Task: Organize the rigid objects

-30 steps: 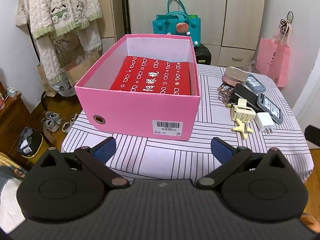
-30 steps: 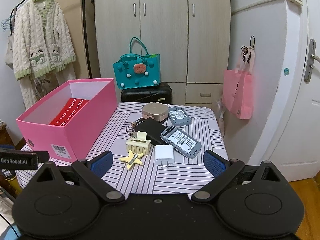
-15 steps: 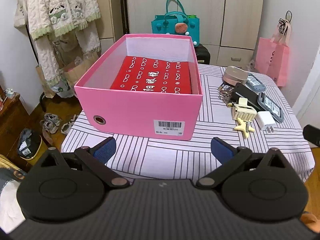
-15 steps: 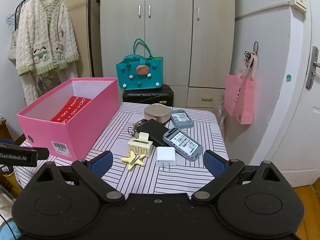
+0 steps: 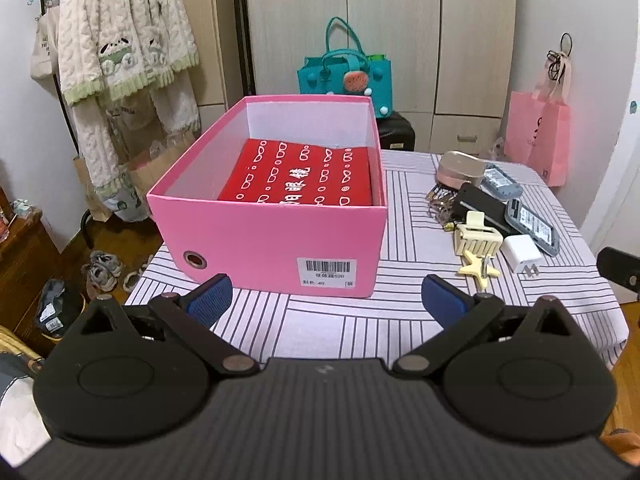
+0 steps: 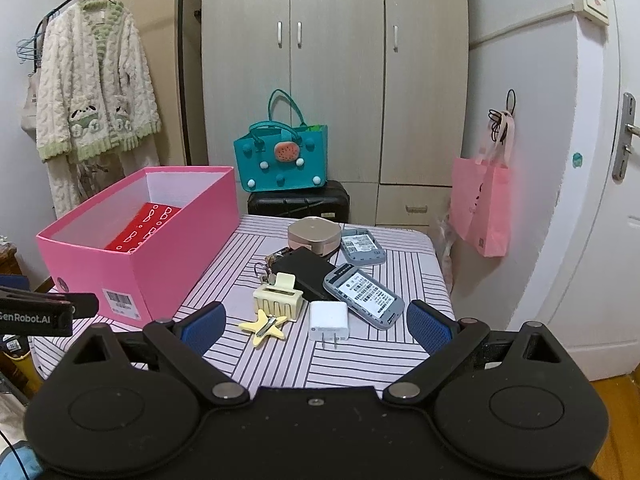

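A pink open box (image 5: 272, 240) (image 6: 160, 252) stands on the striped table, with a red box (image 5: 304, 176) lying inside. To its right lie a cream hair claw (image 6: 277, 298), a yellow star clip (image 6: 264, 326), a white charger plug (image 6: 329, 318), a black case (image 6: 306, 270), two grey devices (image 6: 364, 294) (image 6: 362, 246), a rose-gold case (image 6: 314, 234) and keys (image 6: 266, 268). My left gripper (image 5: 326, 300) is open in front of the pink box. My right gripper (image 6: 316, 326) is open, short of the small items. Both hold nothing.
The striped table (image 5: 320, 328) ends close in front of both grippers. Behind it stand a black suitcase (image 6: 298, 204) with a teal bag (image 6: 280, 160) on top, and wardrobes. A pink bag (image 6: 480, 208) hangs at right, clothes (image 6: 92, 100) at left.
Both views have risen and tilted up slightly, so the table and its objects sit lower in frame. Nothing on the table moved. Both grippers stay open.
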`<state>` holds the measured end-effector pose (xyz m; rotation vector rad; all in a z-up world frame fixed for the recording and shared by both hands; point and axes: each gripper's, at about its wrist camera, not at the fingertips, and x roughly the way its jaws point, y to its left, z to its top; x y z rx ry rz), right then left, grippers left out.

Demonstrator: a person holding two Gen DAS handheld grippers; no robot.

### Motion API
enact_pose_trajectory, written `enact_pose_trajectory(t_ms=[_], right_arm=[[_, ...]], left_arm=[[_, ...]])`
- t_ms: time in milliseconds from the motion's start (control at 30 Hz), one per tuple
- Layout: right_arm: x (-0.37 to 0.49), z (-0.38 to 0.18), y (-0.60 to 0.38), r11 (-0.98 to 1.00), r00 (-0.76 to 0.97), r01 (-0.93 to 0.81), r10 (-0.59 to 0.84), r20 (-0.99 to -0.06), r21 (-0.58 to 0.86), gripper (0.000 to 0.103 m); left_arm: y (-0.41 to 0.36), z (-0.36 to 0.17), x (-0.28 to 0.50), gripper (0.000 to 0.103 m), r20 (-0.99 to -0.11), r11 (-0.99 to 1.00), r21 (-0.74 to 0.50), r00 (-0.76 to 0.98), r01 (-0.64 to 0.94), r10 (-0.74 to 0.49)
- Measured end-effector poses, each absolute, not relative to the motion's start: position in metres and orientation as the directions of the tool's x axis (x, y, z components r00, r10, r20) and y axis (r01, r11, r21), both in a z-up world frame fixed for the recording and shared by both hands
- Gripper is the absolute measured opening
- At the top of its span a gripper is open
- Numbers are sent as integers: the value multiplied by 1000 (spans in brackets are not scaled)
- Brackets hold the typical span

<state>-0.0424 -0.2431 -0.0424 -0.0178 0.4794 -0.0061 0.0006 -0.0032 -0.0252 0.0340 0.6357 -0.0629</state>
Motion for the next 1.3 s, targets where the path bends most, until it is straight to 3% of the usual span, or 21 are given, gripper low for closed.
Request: enact_pose_trajectory(t_ms=[400,800,1000,1300], right_arm=[[-46,-43,-241,1000,889,-19,5,-458,-25,99],[-41,-47,-243,1000,883,-29,21,-470,-10,99],[-33,-50,-254,991,913,-129,137,-385,47,99],[12,-61,-257,971,826,-217,238,-512,102,95]], left_arm=[[-6,-29,-7,103,-562,997,44,826,69,-32],[-2,-31,-2,103,-587,996,10,807,85,-64],[10,-18,6,103,-587,988,-31,797,153,-142],[41,14,29,102,-558,981,74,822,180,-109]])
